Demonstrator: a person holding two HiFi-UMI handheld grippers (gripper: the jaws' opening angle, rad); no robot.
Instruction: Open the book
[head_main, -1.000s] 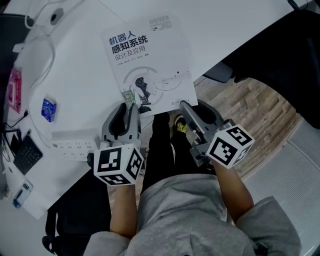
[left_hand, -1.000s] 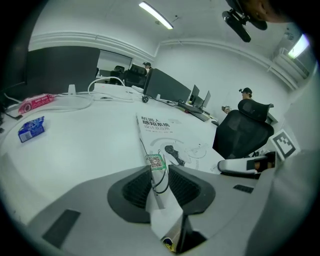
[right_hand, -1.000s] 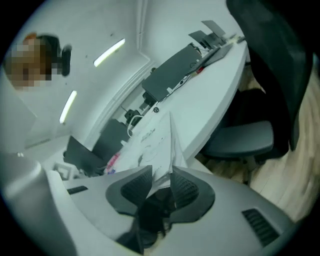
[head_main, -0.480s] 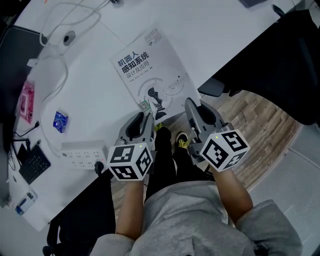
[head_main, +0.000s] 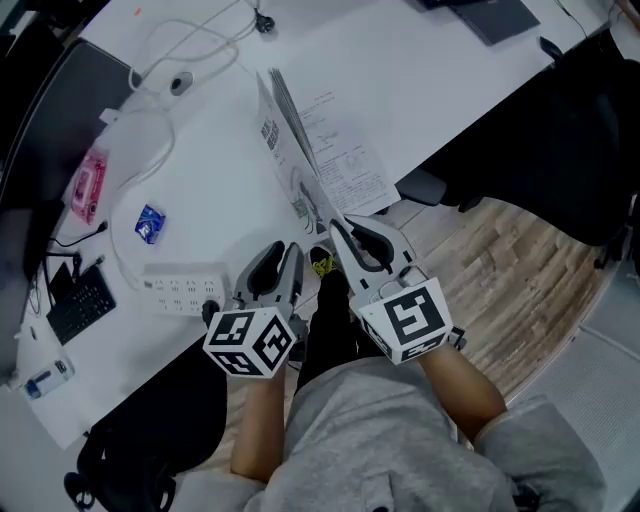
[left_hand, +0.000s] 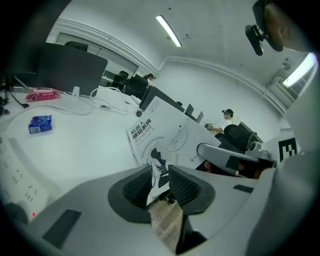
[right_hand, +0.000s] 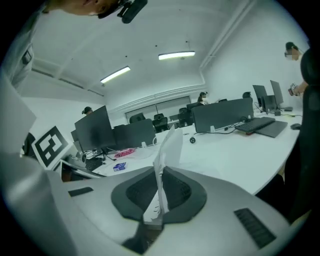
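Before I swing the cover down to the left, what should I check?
1. Grip, right tool: its jaws have just closed on the cover, with paper pinched between them. Ok.
2. Grip, left tool: the near corner of the book sits between its jaws. Ok.
3. Cover lifted alone: several sheet edges show in the right tool. Cannot tell.
4. Landing area left of the book: blue packet and power strip lie there. Clearance: cannot tell.
5. Cover raised steeply. Ok.

bare desk (head_main: 430, 90) right of the book (head_main: 340, 165); power strip (head_main: 180, 286) and blue packet (head_main: 150, 223) at left
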